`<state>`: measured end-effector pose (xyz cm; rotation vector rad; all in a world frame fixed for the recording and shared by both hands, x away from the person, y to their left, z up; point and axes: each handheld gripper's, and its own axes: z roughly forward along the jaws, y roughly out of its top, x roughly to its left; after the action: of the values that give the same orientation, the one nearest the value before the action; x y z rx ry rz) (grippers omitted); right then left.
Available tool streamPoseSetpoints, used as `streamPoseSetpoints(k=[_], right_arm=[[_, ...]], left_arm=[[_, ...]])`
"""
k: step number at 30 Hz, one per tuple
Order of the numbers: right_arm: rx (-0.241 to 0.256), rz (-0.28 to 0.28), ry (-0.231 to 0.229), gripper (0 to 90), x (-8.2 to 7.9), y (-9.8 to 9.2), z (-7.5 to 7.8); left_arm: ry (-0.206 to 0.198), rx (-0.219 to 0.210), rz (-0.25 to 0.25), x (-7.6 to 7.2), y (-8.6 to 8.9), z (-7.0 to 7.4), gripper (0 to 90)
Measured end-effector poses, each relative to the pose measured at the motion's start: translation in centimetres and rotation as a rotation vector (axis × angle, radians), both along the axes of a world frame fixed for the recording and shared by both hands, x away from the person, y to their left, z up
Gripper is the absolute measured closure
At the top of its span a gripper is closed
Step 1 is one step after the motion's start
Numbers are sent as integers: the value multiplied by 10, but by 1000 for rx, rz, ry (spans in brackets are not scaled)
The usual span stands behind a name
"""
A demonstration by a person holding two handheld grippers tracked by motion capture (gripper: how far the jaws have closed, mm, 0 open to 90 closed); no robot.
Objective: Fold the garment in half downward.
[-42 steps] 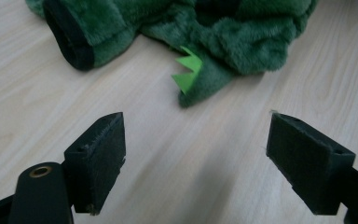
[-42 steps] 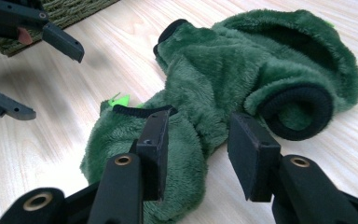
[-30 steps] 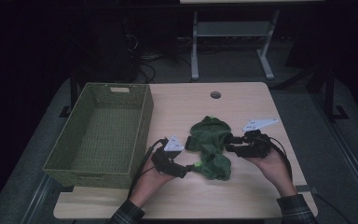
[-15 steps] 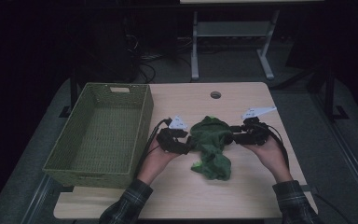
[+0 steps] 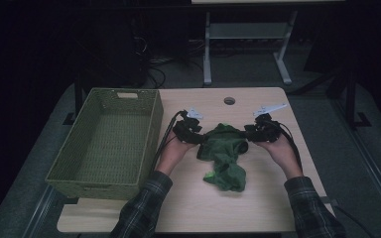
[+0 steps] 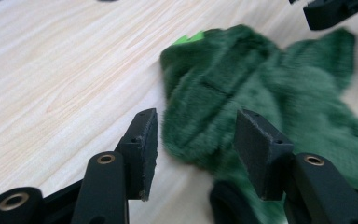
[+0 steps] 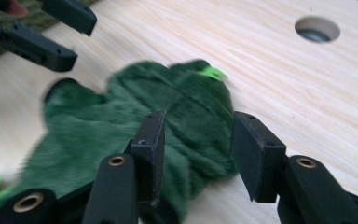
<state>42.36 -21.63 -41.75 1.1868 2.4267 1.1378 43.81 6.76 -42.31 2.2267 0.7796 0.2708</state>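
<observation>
A fuzzy dark green cloth lies crumpled on the wooden table, with a bright green tag at its far edge. My left gripper is at the cloth's upper left corner. In the left gripper view the gripper is open, and a fold of the cloth lies between the jaws. My right gripper is at the upper right corner. It is open too, its jaws straddling the cloth's edge. Each gripper view shows the other gripper across the cloth.
A woven green basket stands along the table's left side, close to my left hand. A round cable hole sits near the far edge. Bare tabletop lies in front of the cloth and to its right.
Both grippers have moved away from the person, from the cloth's sides to its far corners, and stand closer together. The cloth now lies longer toward the person.
</observation>
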Motion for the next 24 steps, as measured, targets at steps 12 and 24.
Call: streamPoseSetpoints(k=[12, 24], right_arm=[[7, -31, 43, 562, 28, -1, -41], [-64, -23, 62, 844, 39, 14, -44]], left_arm=[[53, 45, 4, 25, -12, -31, 522], [59, 94, 4, 30, -19, -39, 758]])
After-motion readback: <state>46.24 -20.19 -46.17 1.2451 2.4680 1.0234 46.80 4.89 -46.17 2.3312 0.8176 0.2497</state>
